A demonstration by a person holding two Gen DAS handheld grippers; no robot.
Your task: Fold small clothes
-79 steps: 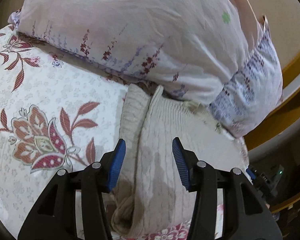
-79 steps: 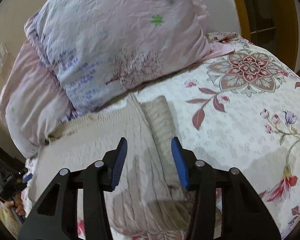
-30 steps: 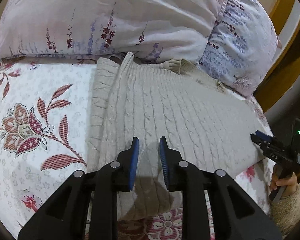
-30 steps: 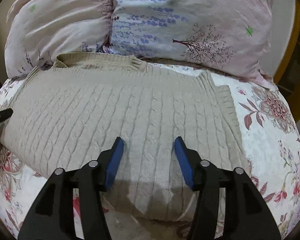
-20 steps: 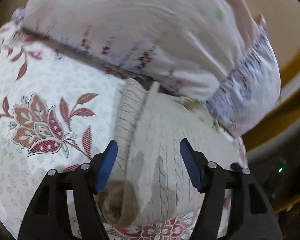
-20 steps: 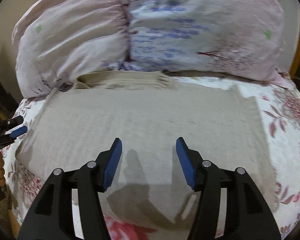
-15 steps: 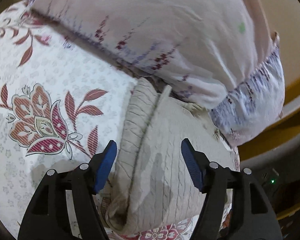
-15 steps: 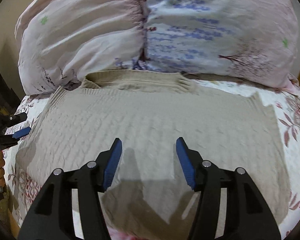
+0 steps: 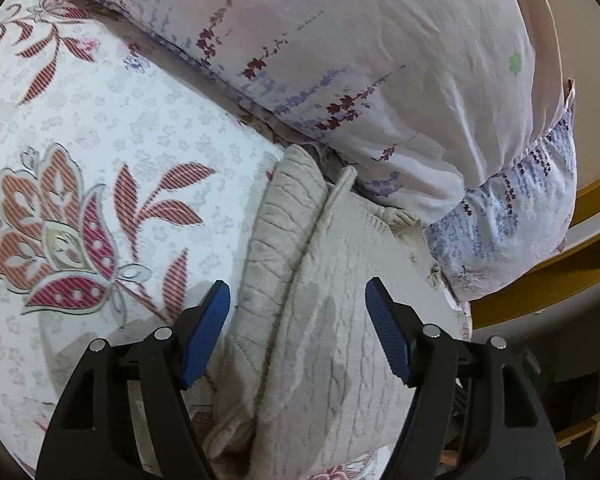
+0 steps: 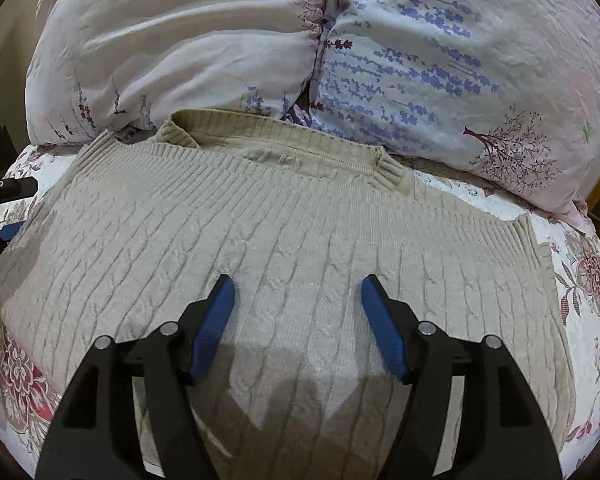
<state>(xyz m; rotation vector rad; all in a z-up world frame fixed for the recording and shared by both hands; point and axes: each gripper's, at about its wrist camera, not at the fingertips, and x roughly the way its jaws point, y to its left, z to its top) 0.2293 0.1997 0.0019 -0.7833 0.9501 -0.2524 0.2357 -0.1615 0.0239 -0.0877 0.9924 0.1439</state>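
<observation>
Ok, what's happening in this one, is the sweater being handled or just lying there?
A person works over a beige cable-knit sweater spread on a floral bedspread, its collar against the pillows. Neither gripper holds it. The left gripper hovers over the sweater's side edge and the right gripper over its middle. Both have just been opening, and the sweater lies beneath the gaps, ungripped. No fold is clearly made; one edge looks doubled or bunched.

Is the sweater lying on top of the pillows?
No, the sweater lies flat on the flowery bedspread, with its collar just below the pillows.
</observation>
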